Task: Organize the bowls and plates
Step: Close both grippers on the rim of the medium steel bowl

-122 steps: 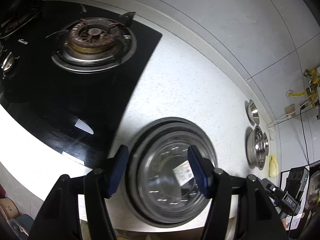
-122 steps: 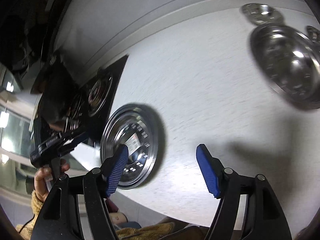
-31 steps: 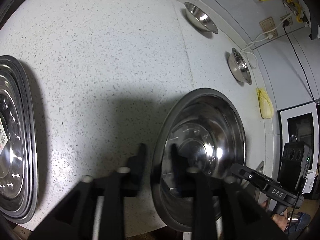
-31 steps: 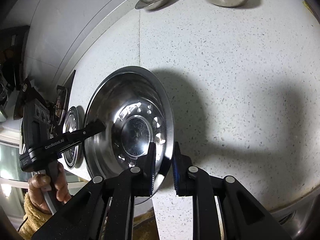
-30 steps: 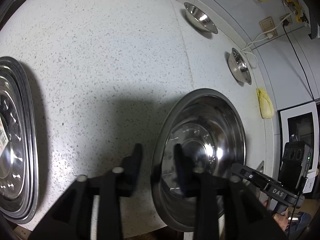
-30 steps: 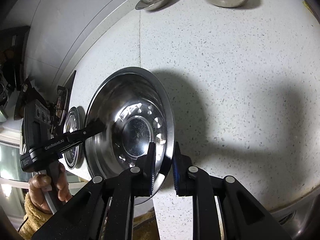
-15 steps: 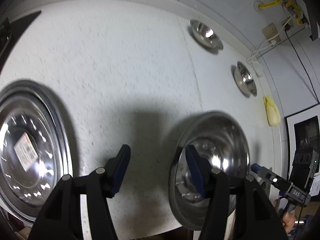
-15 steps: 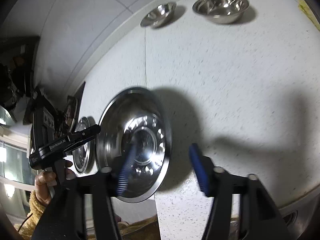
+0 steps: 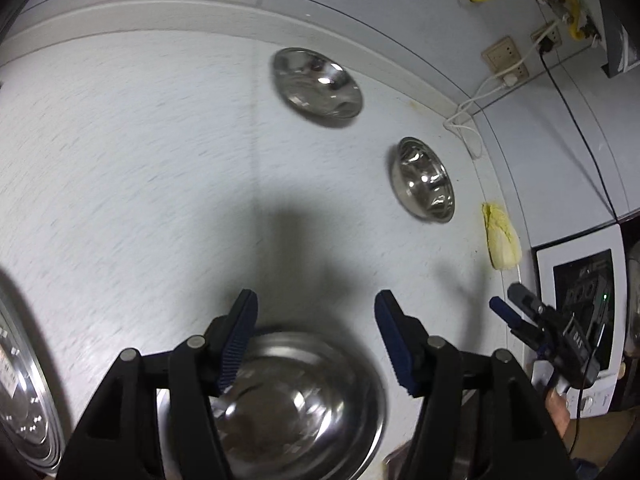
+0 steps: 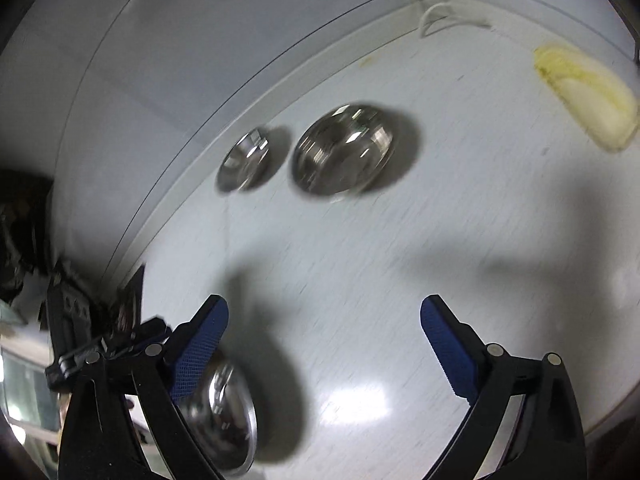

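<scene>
My left gripper (image 9: 316, 340) is open and empty, above the far rim of a large steel bowl (image 9: 296, 404) that rests on the white counter near its front edge. My right gripper (image 10: 324, 352) is open and empty too; the same large bowl (image 10: 224, 420) lies low at its left finger. A steel plate stack (image 9: 20, 392) sits at the far left. Two small steel bowls lie near the back wall: one (image 9: 316, 82) further left, one (image 9: 424, 180) to the right. They also show in the right wrist view, the shallow one (image 10: 244, 160) and the deeper one (image 10: 344, 152).
A pale yellow cabbage piece (image 9: 502, 240) lies by the right wall, also seen in the right wrist view (image 10: 588, 92). A white microwave (image 9: 580, 300) stands at the right. Sockets and cables (image 9: 508, 60) hang on the back wall. The speckled counter (image 9: 140, 160) stretches between the bowls.
Both grippers let go of the large bowl, opened wide and drew back from it. The views now tilt toward the two small bowls at the back wall.
</scene>
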`<act>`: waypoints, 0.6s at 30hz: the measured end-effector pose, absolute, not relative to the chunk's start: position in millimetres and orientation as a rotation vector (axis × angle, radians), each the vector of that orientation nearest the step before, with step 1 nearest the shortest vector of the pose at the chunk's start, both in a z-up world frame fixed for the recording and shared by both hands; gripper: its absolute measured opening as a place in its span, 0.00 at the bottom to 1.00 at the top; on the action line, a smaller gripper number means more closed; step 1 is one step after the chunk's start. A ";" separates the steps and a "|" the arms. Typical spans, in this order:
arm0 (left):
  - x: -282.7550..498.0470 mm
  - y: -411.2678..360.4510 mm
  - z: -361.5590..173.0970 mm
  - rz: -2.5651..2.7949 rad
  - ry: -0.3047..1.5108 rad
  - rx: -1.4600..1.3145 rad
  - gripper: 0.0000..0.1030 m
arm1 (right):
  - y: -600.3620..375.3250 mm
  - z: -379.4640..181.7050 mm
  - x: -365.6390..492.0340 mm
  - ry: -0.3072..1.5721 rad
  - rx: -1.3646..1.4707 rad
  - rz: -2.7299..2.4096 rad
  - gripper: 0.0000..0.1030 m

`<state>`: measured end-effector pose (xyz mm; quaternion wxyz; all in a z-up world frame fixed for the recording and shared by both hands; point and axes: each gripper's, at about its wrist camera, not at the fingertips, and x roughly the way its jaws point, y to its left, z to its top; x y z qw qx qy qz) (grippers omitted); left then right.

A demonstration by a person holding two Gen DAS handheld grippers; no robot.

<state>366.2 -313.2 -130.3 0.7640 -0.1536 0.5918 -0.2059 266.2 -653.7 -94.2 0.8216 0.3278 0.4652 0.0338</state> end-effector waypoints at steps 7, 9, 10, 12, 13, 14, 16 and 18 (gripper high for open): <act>421.0 -372.2 -142.2 -0.443 1.312 -0.310 0.58 | -694.6 -109.6 319.3 1.013 0.716 0.036 0.92; 438.5 -386.7 -148.1 -0.436 1.311 -0.304 0.58 | -694.4 -116.3 335.6 1.031 0.714 0.044 0.92; 448.5 -395.2 -152.7 -0.431 1.315 -0.306 0.58 | -696.3 -120.0 346.8 1.044 0.708 0.058 0.92; 465.2 -409.1 -163.2 -0.436 1.334 -0.317 0.58 | -696.6 -125.9 358.5 1.055 0.702 0.064 0.92; 473.2 -416.9 -169.5 -0.436 1.345 -0.313 0.58 | -696.6 -130.1 366.7 1.066 0.704 0.077 0.92; 477.9 -421.5 -173.9 -0.430 1.348 -0.307 0.58 | -696.7 -133.9 372.9 1.072 0.705 0.084 0.92; 487.6 -433.4 -183.7 -0.428 1.355 -0.296 0.58 | -694.3 -140.5 383.0 1.081 0.689 0.084 0.92; 493.6 -444.4 -192.1 -0.431 1.361 -0.279 0.58 | -691.7 -144.4 390.0 1.085 0.666 0.081 0.85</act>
